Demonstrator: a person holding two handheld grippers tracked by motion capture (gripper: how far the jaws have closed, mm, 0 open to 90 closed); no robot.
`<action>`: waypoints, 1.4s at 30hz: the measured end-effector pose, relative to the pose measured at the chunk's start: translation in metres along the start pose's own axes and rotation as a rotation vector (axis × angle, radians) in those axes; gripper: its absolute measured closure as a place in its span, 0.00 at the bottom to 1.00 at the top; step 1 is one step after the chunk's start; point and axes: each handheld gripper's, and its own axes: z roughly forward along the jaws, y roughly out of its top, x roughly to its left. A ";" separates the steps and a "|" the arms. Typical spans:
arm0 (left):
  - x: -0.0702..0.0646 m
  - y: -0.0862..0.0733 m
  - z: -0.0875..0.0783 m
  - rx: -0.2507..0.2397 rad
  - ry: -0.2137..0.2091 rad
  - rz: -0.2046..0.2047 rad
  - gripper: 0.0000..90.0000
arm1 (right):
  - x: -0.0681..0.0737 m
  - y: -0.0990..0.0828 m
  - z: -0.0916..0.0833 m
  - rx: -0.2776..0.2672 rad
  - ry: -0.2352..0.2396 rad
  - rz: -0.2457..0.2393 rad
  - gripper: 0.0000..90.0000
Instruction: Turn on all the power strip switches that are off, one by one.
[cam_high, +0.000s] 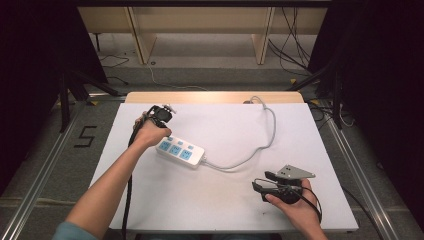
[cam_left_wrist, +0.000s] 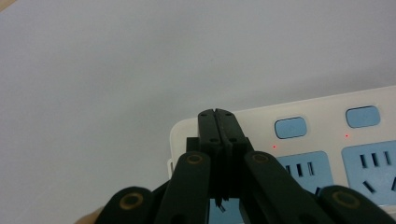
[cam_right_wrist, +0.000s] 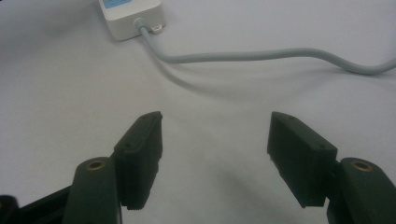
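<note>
My left gripper (cam_left_wrist: 218, 114), jaws pressed together, sits mid-frame over the power strip (cam_left_wrist: 327, 140); my right gripper (cam_right_wrist: 215, 140) gapes wide, lower frame.

1 power strip (cam_high: 180, 151), 1 table (cam_high: 300, 130), 2 grippers

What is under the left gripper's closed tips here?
The left gripper is shut and hangs over one end of the white power strip, beside a blue switch with a red light. The jaws cover the socket below them, so contact cannot be judged.
</note>
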 end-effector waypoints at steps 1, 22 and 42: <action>0.000 0.000 0.000 0.004 -0.001 0.004 1.00 | 0.000 0.000 0.000 0.000 0.000 0.000 0.41; -0.003 0.001 0.009 0.025 -0.008 0.003 1.00 | 0.000 0.000 -0.001 0.001 -0.001 0.004 0.41; 0.002 0.000 0.010 0.021 0.006 -0.002 1.00 | 0.000 0.000 0.000 0.003 0.000 0.002 0.41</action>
